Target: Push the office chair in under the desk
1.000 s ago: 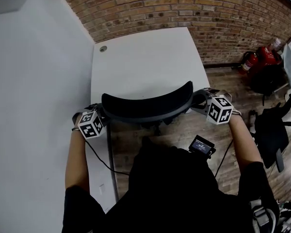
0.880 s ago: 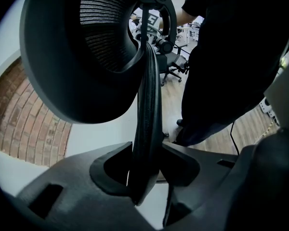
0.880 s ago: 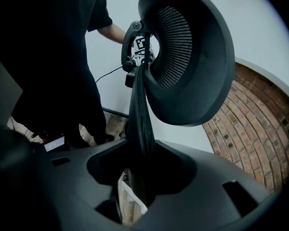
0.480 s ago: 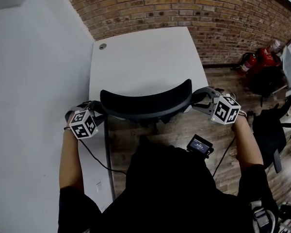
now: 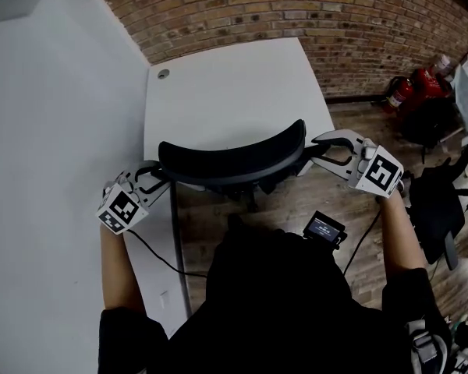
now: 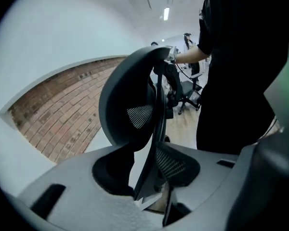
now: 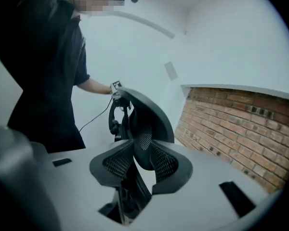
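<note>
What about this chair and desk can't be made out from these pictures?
Chair's seat and wheels: head view, hidden under the backrest and desk.
Space under the desk: head view, covered by its top.
Red things on the floor: head view, too small to name.
Grip on the backrest by left gripper and right gripper: their views don't show whether the jaws press.

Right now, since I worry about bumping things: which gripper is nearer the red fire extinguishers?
Right. The right gripper sits at the chair back end on the fire extinguishers' side; the left gripper is at the opposite end, by the white wall.
</note>
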